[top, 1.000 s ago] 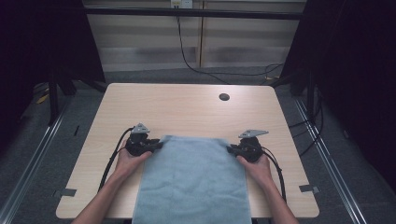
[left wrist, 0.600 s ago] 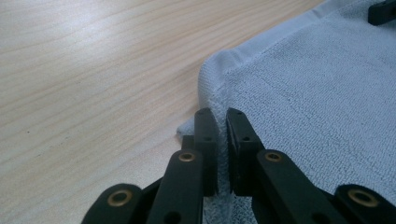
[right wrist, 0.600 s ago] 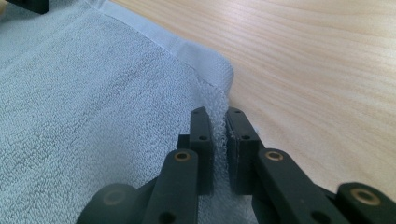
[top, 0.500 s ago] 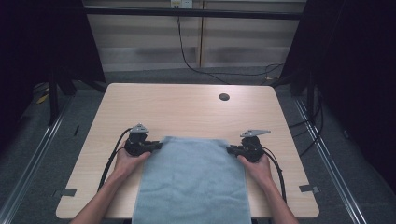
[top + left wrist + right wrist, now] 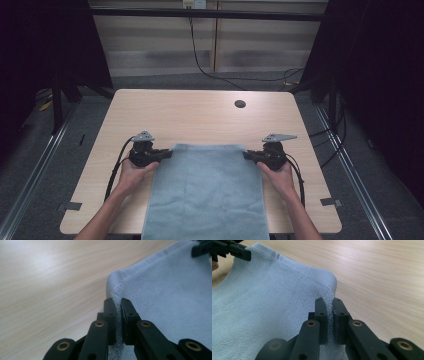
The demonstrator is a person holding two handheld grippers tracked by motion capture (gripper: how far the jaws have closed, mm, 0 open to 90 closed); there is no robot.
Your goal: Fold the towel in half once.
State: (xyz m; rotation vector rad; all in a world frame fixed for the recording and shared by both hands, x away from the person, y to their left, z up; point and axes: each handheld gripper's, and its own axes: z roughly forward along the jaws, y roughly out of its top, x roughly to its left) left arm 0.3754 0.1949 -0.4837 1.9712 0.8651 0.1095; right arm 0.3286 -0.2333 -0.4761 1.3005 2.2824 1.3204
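A person is standing at a light wooden table (image 5: 200, 117), holding 2 grippers. A pale blue towel (image 5: 207, 192) is lying flat on the near half, hanging over the front edge. The left gripper (image 5: 167, 154) is pinching the towel's far left corner; the right gripper (image 5: 247, 155) is pinching its far right corner, jaws closed on cloth.

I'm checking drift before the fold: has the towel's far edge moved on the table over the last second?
No. In the high view the towel keeps its far edge as far from the table hole as before, with the left claw and right claw clamped on its corners.
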